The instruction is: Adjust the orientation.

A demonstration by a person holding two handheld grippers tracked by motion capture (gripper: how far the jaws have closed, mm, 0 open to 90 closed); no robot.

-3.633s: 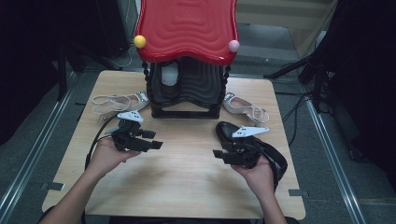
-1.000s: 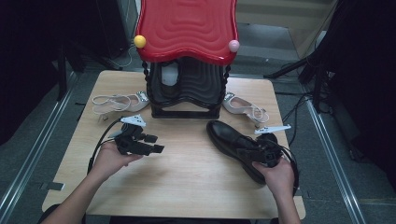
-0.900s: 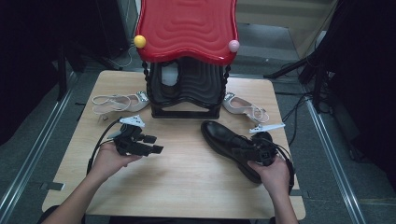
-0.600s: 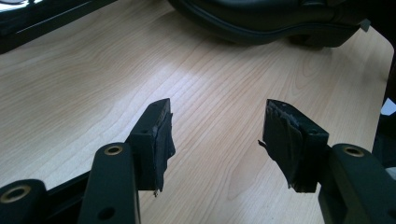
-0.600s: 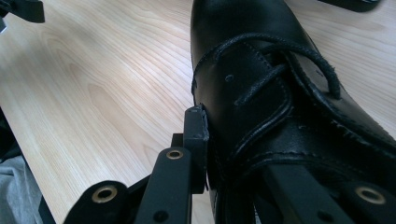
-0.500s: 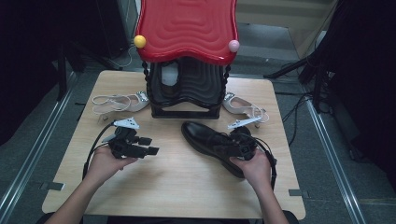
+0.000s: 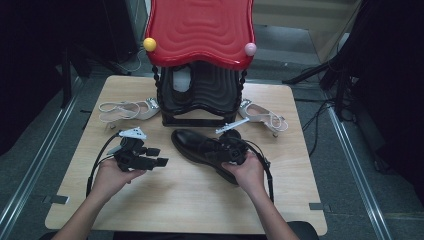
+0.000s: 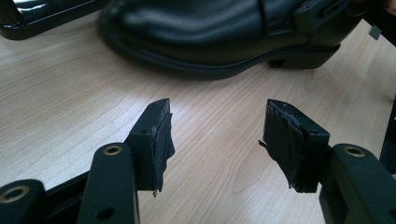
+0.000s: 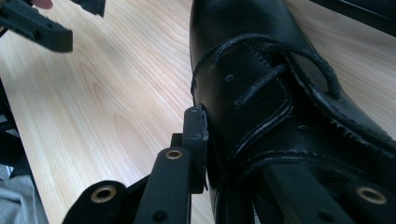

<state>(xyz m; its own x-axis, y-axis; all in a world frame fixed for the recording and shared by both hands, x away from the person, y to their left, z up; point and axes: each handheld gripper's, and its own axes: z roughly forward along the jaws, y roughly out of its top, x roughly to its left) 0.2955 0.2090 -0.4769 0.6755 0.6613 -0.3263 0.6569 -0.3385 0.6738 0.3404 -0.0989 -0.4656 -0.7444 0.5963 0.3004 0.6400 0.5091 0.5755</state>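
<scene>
Currently right gripper (image 7: pixel 227 150) clamped on black leather lace-up shoe (image 7: pixel 200 146), one jaw inside collar for firm carry; shoe on wooden table (image 7: pixel 300 200), just before red-roofed black rack (image 7: pixel 200 65). Left gripper (image 7: pixel 150 157) released, empty, near shoe toe.

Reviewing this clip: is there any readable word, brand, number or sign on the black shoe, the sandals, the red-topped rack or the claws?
None: no readable text stands anywhere.
Black lace-up shoe: plain leather, no brand visible.
Red-topped rack: only wavy relief, no lettering.
White sandals: too small to show any mark.
Left claw and right claw: bare black parts, unmarked.
</scene>
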